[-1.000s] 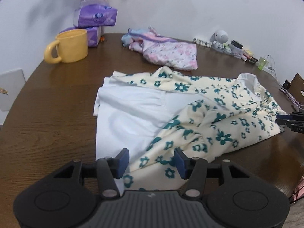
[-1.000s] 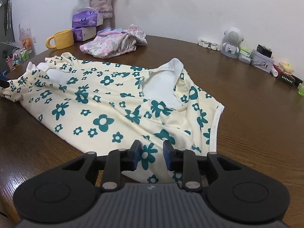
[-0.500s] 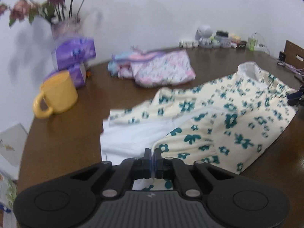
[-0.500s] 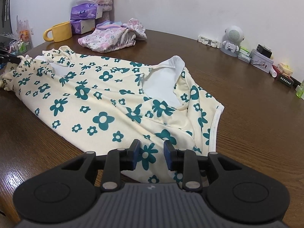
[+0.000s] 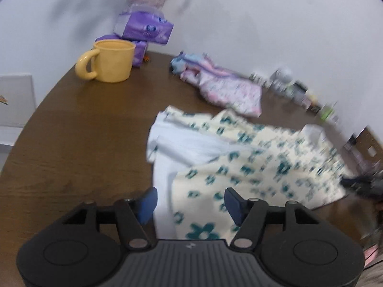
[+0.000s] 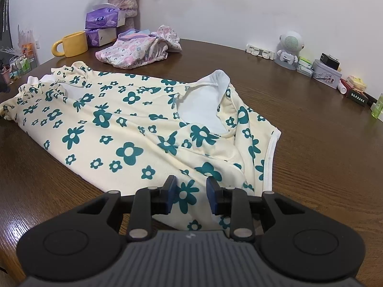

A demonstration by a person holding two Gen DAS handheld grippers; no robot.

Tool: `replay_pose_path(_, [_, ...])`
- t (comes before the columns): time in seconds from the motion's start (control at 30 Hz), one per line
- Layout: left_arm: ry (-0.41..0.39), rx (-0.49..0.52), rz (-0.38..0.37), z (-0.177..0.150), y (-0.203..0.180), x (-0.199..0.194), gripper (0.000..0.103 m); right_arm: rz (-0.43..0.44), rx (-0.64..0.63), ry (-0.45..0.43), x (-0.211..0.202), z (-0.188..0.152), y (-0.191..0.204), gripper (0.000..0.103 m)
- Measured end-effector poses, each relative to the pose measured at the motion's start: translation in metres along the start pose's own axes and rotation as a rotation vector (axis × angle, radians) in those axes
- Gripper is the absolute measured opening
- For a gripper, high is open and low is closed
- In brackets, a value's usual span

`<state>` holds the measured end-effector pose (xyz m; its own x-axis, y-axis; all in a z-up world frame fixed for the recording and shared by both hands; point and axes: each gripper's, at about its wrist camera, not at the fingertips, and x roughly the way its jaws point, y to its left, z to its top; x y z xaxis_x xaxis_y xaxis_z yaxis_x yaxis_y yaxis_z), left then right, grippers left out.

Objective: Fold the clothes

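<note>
the left gripper (image 5: 190, 202) has just been opening; its jaws stand apart over the near hem of the floral dress (image 5: 251, 167), released; the right gripper (image 6: 191, 192) has its pads part-closed beside a fold at the dress's other end, but whether they pinch it i cannot tell; a mug (image 5: 112, 63) sits far ahead-left of the left gripper on the table (image 5: 71, 131).

Round dark wooden table (image 6: 311, 143), plain white wall (image 6: 239, 4)
</note>
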<state>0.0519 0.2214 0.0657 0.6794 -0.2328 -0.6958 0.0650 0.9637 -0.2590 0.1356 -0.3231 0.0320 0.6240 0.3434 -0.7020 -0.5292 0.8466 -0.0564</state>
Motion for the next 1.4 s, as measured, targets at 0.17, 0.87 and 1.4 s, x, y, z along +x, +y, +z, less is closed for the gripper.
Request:
replay_pose_path(0.17, [0.036, 0.029, 0.012, -0.004, -0.008, 0.010, 0.037, -0.002, 0.006, -0.007, 0.000, -0.001, 0.000, 0.028])
replay_pose_path(0.87, [0.053, 0.152, 0.200, 0.004, -0.026, 0.014, 0.000, -0.001, 0.005, -0.023, -0.002, -0.005, 0.000, 0.028])
replay_pose_path(1.4, [-0.088, 0.118, 0.097, -0.010, -0.058, -0.015, 0.034, 0.001, 0.003, -0.034, -0.002, -0.007, 0.000, 0.028])
